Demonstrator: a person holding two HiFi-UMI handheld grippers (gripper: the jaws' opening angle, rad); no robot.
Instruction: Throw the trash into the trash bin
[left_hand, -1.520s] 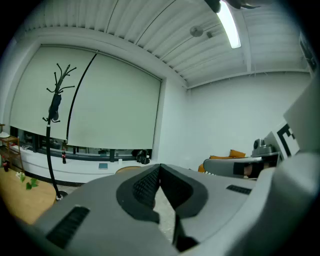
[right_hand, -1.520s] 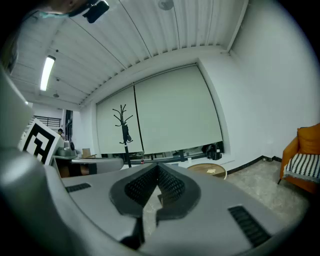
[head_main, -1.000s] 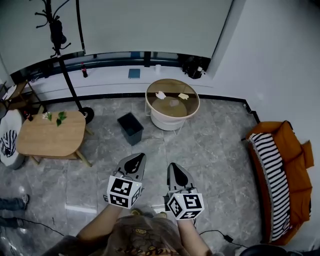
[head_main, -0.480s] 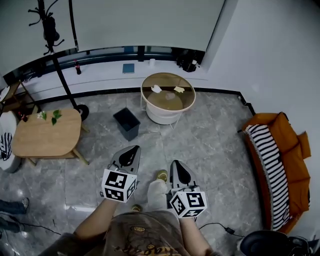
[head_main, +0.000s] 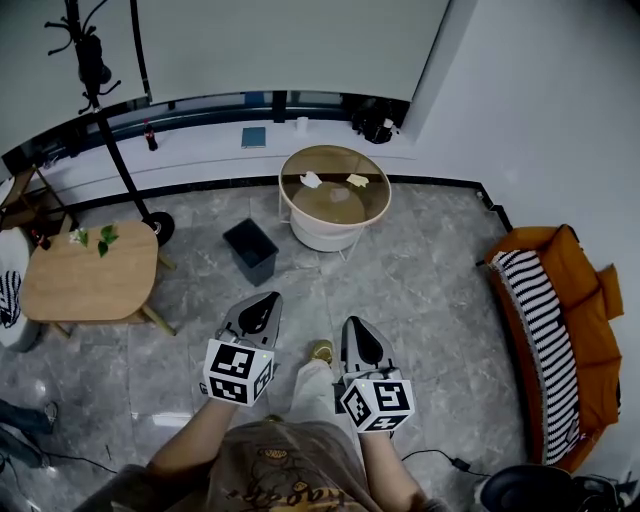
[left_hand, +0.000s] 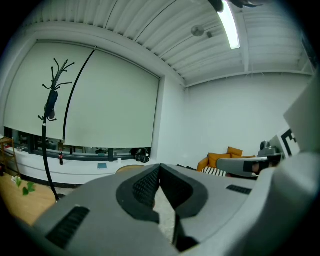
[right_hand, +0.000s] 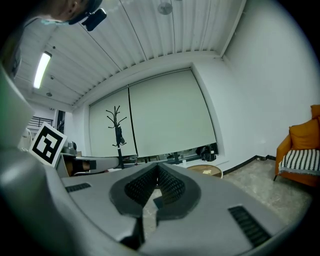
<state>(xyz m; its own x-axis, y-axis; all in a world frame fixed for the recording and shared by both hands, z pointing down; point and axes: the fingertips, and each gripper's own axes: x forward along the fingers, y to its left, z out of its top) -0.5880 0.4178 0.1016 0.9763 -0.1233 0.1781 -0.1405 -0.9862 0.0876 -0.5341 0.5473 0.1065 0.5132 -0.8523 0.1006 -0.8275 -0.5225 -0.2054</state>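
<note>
A dark square trash bin stands on the grey tiled floor. Behind it to the right is a round white table with a glass top. On that top lie a white crumpled scrap and a yellowish scrap. My left gripper and right gripper hang side by side over the floor, well short of the bin and the table. Both are shut and empty. In the left gripper view the left gripper has its tips together, as does the right gripper in the right gripper view, where the round table shows ahead.
A wooden low table with a small plant stands at the left, and a black coat stand behind it. An orange sofa with a striped cushion lines the right wall. A leg and shoe show between the grippers.
The person has stepped forward: a leg and a shoe came into view between the grippers. Both grippers stayed shut and side by side.
</note>
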